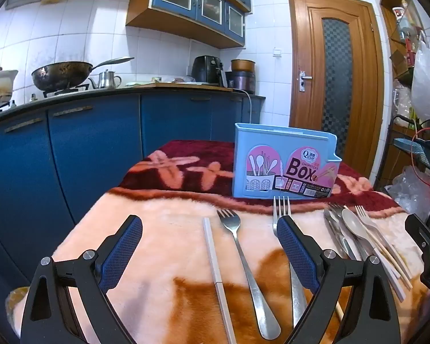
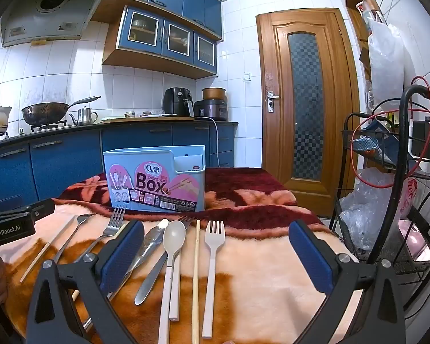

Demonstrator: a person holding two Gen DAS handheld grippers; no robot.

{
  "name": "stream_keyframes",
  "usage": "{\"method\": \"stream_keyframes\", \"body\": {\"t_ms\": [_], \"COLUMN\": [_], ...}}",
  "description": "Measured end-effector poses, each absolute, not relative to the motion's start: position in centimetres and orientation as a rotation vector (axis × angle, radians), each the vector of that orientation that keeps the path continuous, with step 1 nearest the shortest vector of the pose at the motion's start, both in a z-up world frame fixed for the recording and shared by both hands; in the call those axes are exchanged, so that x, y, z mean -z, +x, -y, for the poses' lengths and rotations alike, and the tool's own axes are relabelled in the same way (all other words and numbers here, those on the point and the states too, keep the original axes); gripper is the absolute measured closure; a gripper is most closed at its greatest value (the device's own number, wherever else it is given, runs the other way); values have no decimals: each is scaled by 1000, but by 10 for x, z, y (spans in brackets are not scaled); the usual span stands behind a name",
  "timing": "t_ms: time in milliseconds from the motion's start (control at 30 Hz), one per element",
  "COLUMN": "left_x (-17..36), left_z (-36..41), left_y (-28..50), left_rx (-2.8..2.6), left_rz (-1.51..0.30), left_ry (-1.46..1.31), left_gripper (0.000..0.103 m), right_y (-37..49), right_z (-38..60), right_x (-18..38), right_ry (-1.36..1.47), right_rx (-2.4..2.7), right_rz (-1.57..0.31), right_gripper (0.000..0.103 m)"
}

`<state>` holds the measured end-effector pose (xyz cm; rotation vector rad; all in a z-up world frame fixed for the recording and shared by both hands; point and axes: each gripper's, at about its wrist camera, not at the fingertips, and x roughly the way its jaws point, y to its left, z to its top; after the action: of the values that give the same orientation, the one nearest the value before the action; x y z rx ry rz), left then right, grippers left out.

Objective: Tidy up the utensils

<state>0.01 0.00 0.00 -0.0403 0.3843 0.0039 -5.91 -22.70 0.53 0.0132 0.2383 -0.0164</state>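
Note:
A light blue chopsticks box (image 1: 283, 163) stands upright at the back of the blanket-covered table; it also shows in the right wrist view (image 2: 157, 177). My left gripper (image 1: 209, 229) is open and empty above a white chopstick (image 1: 213, 258) and a steel fork (image 1: 243, 258); a second steel fork (image 1: 282, 209) lies by its right finger. My right gripper (image 2: 216, 235) is open and empty above a beige spoon (image 2: 172, 246), a wooden chopstick (image 2: 197, 272), a white plastic fork (image 2: 213, 252) and a steel knife (image 2: 153, 246).
A pink and red plush blanket (image 1: 163, 229) covers the table. Blue kitchen cabinets (image 1: 94, 143) stand behind and to the left. A black wire rack (image 2: 387, 200) with plastic bags stands at the right. A wooden door (image 2: 304, 114) is behind. The left gripper's body (image 2: 8, 223) shows in the right wrist view.

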Motion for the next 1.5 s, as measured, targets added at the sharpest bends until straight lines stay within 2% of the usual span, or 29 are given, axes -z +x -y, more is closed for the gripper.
{"method": "stream_keyframes", "body": {"t_ms": [1500], "left_x": [0], "left_z": [0], "left_y": [0], "left_rx": [-5], "left_rz": [-381], "left_ry": [-40], "left_gripper": [8], "right_y": [-59], "right_z": [228], "right_x": [-5], "right_ry": [15], "right_rx": [16], "right_rz": [-240], "right_gripper": [0]}}
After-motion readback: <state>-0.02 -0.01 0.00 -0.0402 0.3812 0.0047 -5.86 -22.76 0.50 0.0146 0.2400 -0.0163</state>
